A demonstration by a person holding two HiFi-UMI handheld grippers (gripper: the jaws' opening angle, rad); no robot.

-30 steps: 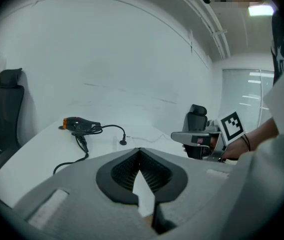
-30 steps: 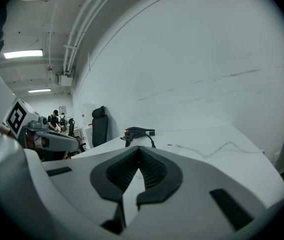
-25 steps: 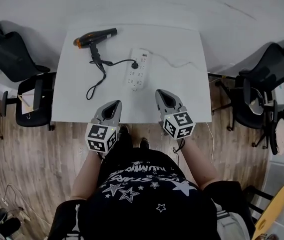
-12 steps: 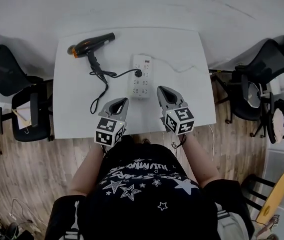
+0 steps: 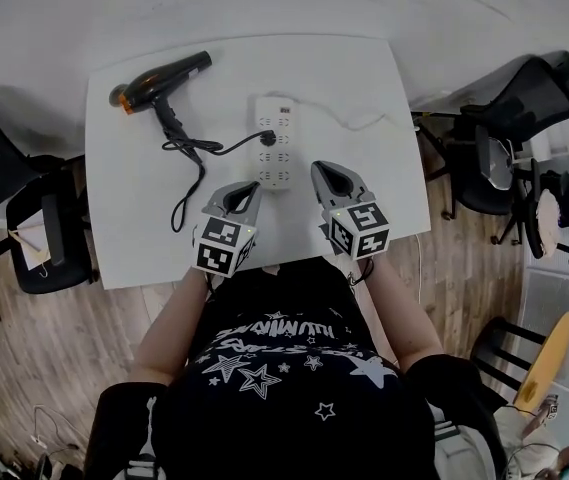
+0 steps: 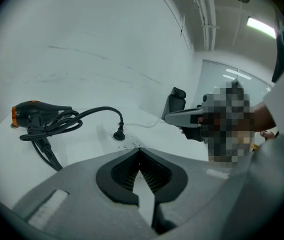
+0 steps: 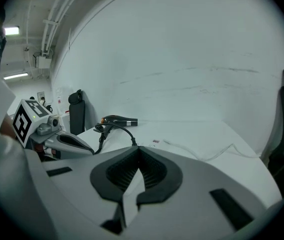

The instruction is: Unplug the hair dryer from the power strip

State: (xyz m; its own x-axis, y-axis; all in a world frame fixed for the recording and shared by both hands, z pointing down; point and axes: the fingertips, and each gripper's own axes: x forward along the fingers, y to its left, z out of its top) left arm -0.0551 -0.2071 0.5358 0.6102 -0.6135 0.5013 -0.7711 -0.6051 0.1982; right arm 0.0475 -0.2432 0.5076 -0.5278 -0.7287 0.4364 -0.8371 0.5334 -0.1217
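Black hair dryer (image 5: 161, 78) lies crosswise, orange end leftward.

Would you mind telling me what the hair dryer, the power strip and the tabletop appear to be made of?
The hair dryer looks like moulded plastic: a rounded black body with an orange end. The power strip is likely hard white plastic, smooth, with rows of moulded sockets. The tabletop is smooth, matt white, perhaps laminate; its even, grainless surface leaves that open.
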